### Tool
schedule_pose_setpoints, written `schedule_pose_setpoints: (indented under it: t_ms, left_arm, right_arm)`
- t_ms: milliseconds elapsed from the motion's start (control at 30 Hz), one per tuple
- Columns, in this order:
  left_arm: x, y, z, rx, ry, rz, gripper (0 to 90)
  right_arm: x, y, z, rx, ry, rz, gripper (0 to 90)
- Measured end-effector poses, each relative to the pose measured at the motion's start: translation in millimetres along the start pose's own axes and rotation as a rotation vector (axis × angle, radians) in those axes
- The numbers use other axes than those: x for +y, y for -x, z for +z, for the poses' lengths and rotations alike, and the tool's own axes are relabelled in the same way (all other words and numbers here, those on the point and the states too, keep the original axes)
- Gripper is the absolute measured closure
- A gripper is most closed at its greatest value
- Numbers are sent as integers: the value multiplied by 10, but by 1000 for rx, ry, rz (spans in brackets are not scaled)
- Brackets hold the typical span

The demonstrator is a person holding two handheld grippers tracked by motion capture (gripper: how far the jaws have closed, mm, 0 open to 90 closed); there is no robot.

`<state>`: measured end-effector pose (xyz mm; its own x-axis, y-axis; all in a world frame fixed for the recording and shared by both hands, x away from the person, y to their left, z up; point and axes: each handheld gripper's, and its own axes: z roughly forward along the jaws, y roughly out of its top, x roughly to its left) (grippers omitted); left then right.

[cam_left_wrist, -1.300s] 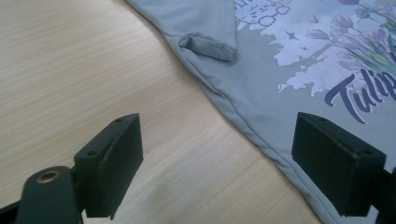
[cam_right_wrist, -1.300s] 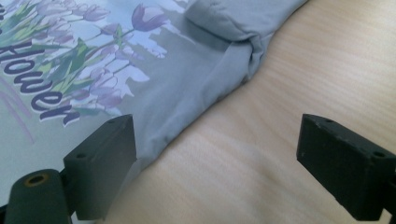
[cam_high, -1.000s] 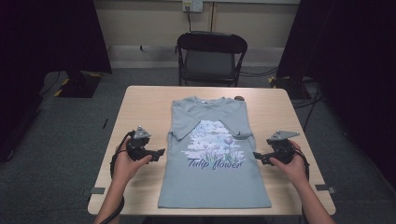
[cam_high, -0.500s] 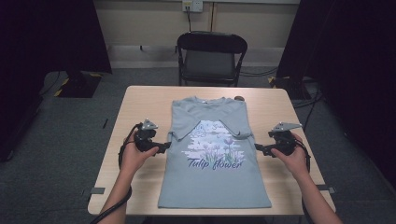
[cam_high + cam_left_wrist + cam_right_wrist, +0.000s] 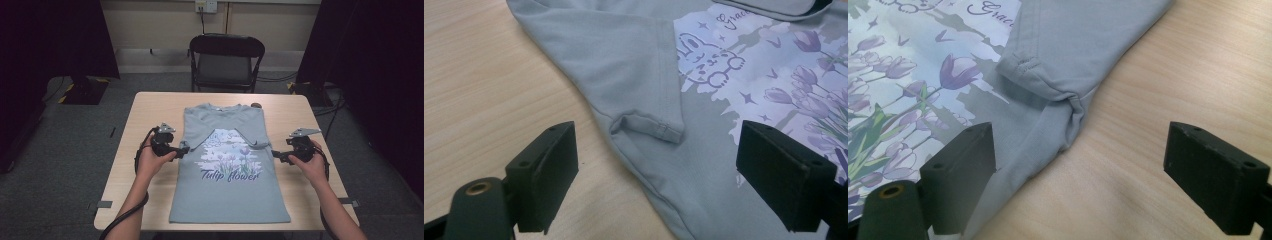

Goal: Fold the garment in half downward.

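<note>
Shirt (image 5: pixel 230 175) lies flat, print up, at the middle of the table (image 5: pixel 150 115), both sleeves already folded in over the chest.

Left tongs (image 5: pixel 184 148): wide open, holding nothing, at the shirt's left edge level with the armpit. In the left gripper view the jaws straddle the folded sleeve cuff (image 5: pixel 659 127) and the side seam.

Right tongs (image 5: pixel 275 154): wide open, empty, at the shirt's right edge at matching height. In the right gripper view the right cuff (image 5: pixel 1033 75) sits between the jaws.

Judgement: the step in hand is a side-edge grasp for the next fold. Advise sliding the lower jaw under both fabric layers, closing both sides at equal height, then lifting evenly so the sleeves do not slip out.
</note>
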<state>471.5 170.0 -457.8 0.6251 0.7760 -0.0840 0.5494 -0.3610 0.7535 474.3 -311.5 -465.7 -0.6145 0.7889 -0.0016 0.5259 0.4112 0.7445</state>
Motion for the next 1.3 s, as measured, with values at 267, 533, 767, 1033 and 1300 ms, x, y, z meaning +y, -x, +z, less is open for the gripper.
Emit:
schedule_pose_setpoints:
  t_ms: [267,533,767,1033,1300]
  left_arm:
    - [40,-65,70,4,-6,-6,168]
    - [137,-123,102,10,8,-21,169]
    - [164,-172,185,23,2,-46,170]
    - [166,-189,301,27,-11,-57,177]
    - [202,-176,361,36,-13,-51,184]
  right_arm:
    - [40,102,6,3,29,26,124]
    - [140,209,14,-9,34,41,123]
    - [202,190,98,0,39,42,120]
    - [237,169,237,-10,27,33,121]
    - [301,158,354,-17,17,45,136]
